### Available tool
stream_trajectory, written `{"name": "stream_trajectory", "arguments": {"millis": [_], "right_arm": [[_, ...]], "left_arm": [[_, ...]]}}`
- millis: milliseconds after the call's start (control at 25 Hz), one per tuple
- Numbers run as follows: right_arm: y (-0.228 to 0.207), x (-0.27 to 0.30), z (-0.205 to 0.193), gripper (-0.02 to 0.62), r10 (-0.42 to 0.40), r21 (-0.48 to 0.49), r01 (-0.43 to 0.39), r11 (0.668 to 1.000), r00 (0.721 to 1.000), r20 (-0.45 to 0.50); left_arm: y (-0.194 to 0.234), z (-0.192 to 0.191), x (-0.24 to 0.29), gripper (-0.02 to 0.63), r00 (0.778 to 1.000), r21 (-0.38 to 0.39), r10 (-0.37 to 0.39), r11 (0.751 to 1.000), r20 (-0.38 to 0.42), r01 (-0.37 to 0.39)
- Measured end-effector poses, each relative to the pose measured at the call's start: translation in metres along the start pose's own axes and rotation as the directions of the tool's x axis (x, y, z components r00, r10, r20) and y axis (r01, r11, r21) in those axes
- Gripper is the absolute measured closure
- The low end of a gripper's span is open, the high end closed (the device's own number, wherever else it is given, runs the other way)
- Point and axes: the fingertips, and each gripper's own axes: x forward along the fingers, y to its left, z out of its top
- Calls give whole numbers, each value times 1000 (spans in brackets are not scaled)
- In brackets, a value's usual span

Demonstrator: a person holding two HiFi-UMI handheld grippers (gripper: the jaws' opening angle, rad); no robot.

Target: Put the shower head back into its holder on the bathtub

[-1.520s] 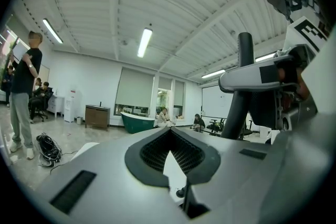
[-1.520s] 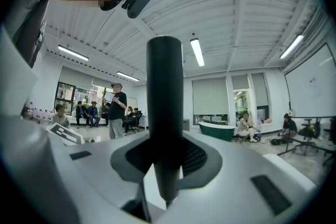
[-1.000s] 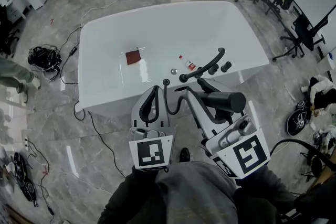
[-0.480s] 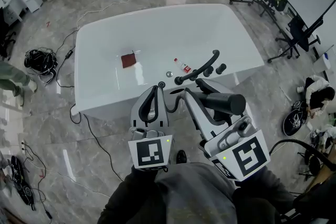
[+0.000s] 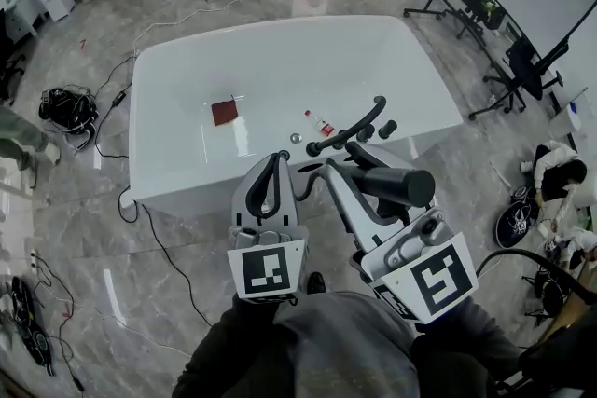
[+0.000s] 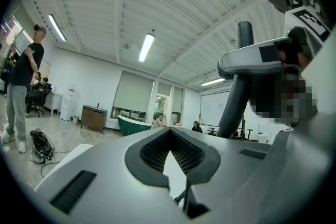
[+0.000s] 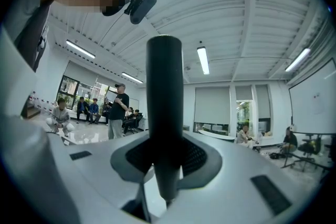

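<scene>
A dark cylindrical shower head (image 5: 396, 185) is clamped in my right gripper (image 5: 352, 177), which is shut on it; in the right gripper view its handle (image 7: 164, 102) stands upright between the jaws of that gripper (image 7: 163, 170). A dark hose (image 5: 300, 185) loops from it toward the white bathtub's near rim (image 5: 187, 186). On that rim stand a dark faucet spout (image 5: 353, 126) and knobs (image 5: 386, 129). My left gripper (image 5: 277, 161) is shut with nothing in it, its jaws (image 6: 176, 165) nearly touching. I cannot make out the holder.
Inside the tub lie a red-brown square (image 5: 223, 113) and a small bottle (image 5: 317, 122). Cables (image 5: 65, 110) sprawl on the marble floor to the left. Office chairs (image 5: 508, 75) and seated people (image 5: 550, 168) are on the right.
The bathtub has shifted slightly left and down in the head view as the camera moved. Both grippers keep the same pose, and the shower head stays in the right one.
</scene>
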Motion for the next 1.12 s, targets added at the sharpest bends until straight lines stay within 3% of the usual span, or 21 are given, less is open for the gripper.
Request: {"name": "stream_trajectory", "arguments": {"millis": [520,1120], "right_arm": [[6,-3,15,483,-1,-17,1,1000,1000,17],[-6,2,-15,483,-8,49,9,999,1000,-25]], "left_arm": [[6,3,-2,605,1000,-13,8,1000,12,-8],[6,-24,-6,604,998,3,16,1000,-67,-16]]}}
